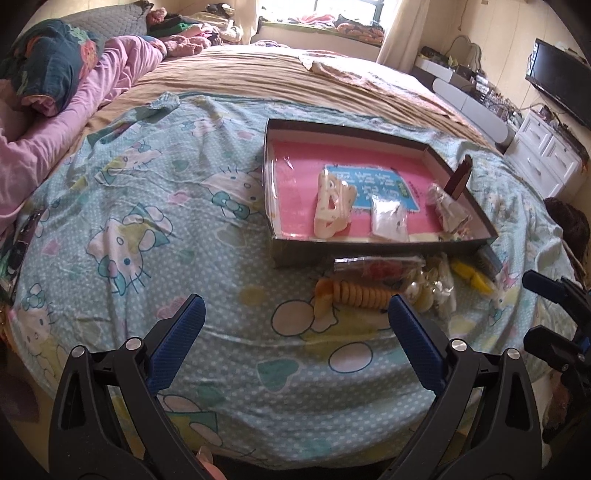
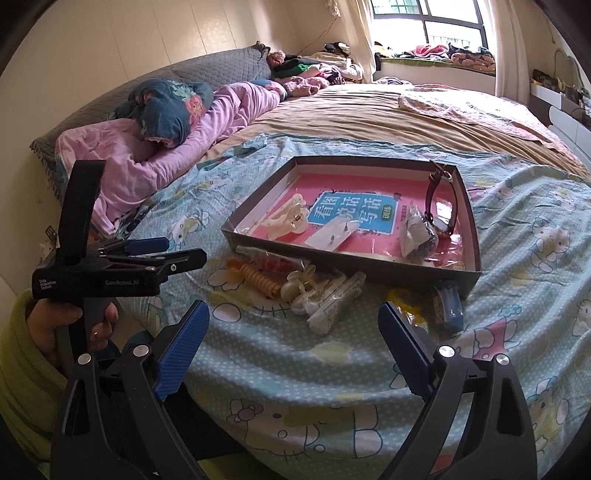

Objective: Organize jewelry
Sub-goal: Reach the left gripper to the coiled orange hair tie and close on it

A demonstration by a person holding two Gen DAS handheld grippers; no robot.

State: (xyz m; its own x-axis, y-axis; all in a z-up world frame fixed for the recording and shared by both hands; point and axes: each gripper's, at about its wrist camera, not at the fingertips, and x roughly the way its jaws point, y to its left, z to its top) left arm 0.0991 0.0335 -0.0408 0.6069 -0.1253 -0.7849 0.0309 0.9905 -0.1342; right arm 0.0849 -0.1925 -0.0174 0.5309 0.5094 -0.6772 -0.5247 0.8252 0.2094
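Grippers — left gripper (image 1: pixel 295 314) and right gripper (image 2: pixel 293 319) both spread wide, empty — hover short of loose hair accessories (image 2: pixel 295 288), cardboard tray (image 2: pixel 369 264) just beyond them.

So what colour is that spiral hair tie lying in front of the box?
The spiral hair tie is orange, clearest in the left wrist view.

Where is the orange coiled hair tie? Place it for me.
The orange coiled hair tie lies on the bedsheet just outside the tray's near wall, between the open left gripper's fingertips.

Daylit window (image 2: pixel 424 22) — bed (image 2: pixel 351 110), cream walls.
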